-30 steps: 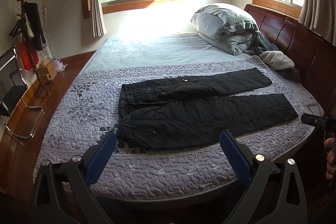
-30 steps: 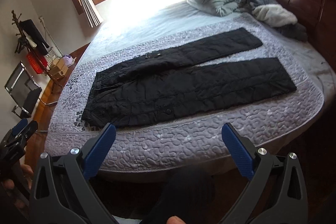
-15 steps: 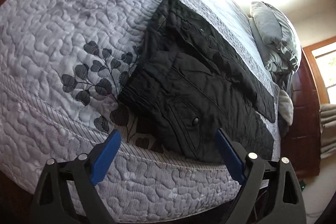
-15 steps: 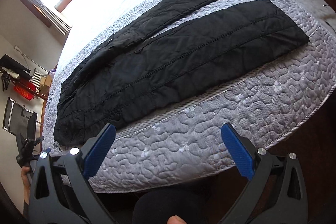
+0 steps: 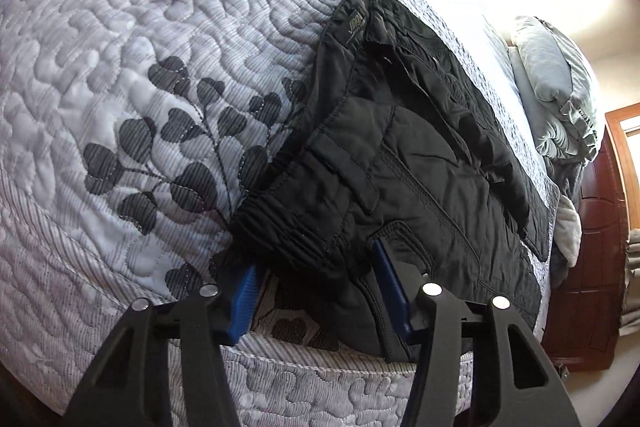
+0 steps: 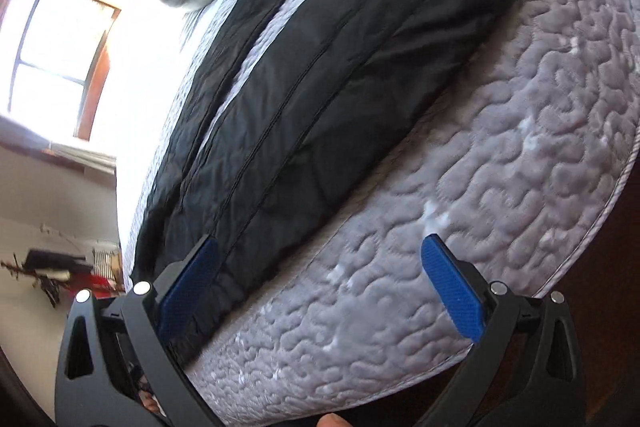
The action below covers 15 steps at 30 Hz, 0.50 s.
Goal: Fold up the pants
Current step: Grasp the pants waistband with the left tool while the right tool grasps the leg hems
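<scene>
Black quilted pants (image 5: pixel 400 167) lie flat on the grey quilted bedspread (image 5: pixel 120 67), waistband toward the near left corner, legs running toward the headboard. My left gripper (image 5: pixel 316 287) points down at the waistband's near corner. Its jaws are closing, with the bunched waistband fabric between the blue pads (image 5: pixel 244 291); their tips are hidden under the cloth. In the right wrist view the pants (image 6: pixel 320 87) stretch away with both legs apart. My right gripper (image 6: pixel 320 287) stands open low over the bed edge, its left finger over the near leg's edge and its right finger over bare quilt.
A heap of grey bedding and pillows (image 5: pixel 560 87) lies by the dark wooden headboard (image 5: pixel 596 247). The bedspread (image 6: pixel 520 147) drops off at the near edge. A bright window (image 6: pixel 52 47) and a coat rack (image 6: pixel 52 267) stand to the left. A person's fingertip (image 6: pixel 332 419) shows below.
Both grippers have dropped and rolled toward the bed. The left one has come onto the waistband corner and narrowed around it. The right one has come close over the near leg, still wide.
</scene>
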Each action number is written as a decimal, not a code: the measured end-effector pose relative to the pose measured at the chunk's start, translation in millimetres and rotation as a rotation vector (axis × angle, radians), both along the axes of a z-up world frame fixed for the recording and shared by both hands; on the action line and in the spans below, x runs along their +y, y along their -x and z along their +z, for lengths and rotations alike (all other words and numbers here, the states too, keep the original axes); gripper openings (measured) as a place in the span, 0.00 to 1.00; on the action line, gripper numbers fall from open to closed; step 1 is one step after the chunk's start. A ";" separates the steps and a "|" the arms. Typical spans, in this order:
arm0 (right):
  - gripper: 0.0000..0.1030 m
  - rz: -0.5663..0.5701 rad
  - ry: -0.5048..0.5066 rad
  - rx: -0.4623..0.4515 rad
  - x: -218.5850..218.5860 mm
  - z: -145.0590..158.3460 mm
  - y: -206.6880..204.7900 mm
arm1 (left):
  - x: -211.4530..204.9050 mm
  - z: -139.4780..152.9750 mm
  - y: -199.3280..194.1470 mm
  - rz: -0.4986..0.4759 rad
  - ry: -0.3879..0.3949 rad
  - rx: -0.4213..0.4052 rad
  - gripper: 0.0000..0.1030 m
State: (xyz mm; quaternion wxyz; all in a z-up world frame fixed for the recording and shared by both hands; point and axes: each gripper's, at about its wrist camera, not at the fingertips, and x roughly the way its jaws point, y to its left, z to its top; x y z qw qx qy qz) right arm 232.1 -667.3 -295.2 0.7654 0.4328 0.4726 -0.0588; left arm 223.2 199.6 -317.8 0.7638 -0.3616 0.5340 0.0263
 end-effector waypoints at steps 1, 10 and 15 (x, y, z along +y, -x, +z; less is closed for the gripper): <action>0.98 -0.031 -0.010 -0.001 -17.0 -3.2 -3.0 | 0.7 -2.1 -4.0 0.005 -0.002 -0.003 0.50; 0.72 -0.215 -0.099 -0.051 -111.9 -23.7 -22.2 | -3.3 -7.6 -14.1 0.044 0.009 0.002 0.62; 0.72 -0.236 -0.105 -0.021 -124.7 -40.1 -32.8 | -9.3 -6.8 -15.4 0.073 -0.031 0.022 0.51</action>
